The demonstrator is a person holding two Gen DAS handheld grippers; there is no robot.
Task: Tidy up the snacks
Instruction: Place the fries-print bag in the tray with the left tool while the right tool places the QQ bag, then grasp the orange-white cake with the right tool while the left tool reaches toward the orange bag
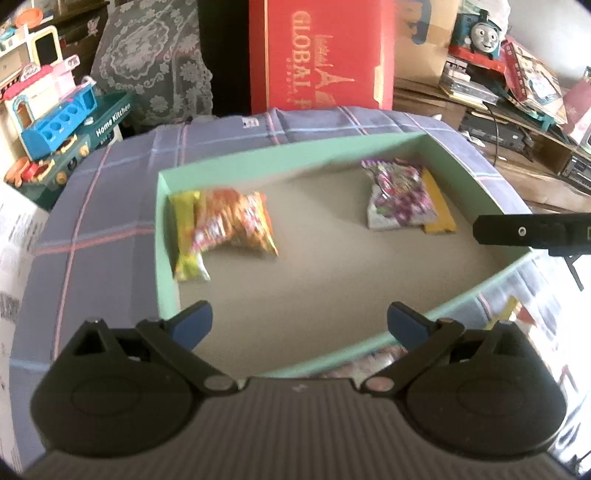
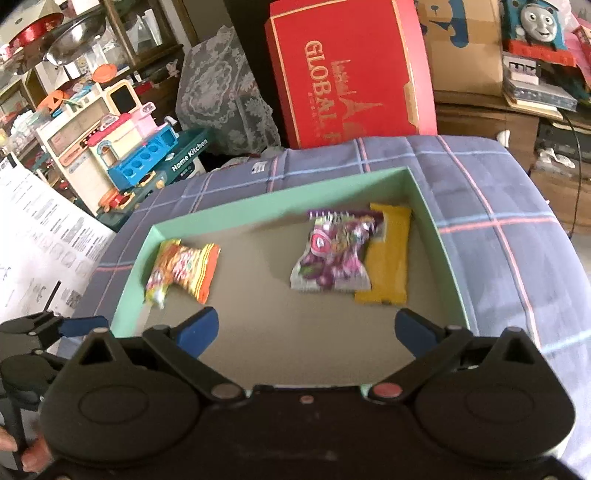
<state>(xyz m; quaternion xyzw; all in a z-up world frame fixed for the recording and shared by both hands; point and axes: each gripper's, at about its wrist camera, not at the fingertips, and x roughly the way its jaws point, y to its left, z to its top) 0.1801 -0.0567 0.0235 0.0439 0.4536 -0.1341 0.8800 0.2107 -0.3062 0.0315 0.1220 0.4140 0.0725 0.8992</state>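
Clutter fills the room behind the table (image 1: 92, 206), which is covered in a blue plaid cloth: a toy kitchen set (image 1: 55, 114) at the left, a red gift box (image 1: 321, 55) standing at the back, a lace-draped shape (image 1: 147, 62) between them, and a toy train (image 1: 480, 33) on stacked boxes at the right. From the left wrist view, a shallow green-walled tray (image 1: 162, 229) with a grey floor lies on the cloth. Against its left wall sits a yellow-green snack packet (image 1: 186, 236), with an orange snack packet (image 1: 236, 221) overlapping its right side. Toward the right wall a purple snack packet (image 1: 397, 195) lies partly over a yellow snack bar (image 1: 439, 214). The left gripper (image 1: 299, 325) hangs over the tray's near part with its jaws spread wide and nothing between them. A black finger of the right gripper (image 1: 517, 232) reaches in from the right edge. More wrappers lie blurred outside the tray's near wall.

From the right wrist view, the same tray (image 2: 428, 221) shows the orange packet (image 2: 184, 273) near its left wall and the purple packet (image 2: 332, 254) overlapping the yellow bar (image 2: 388, 258) near its right wall. The right gripper (image 2: 306, 328) is likewise fully spread and empty above the grey floor. The left gripper (image 2: 44, 332) shows at the lower left, with fingertips of the person's hand (image 2: 29, 458) below it.
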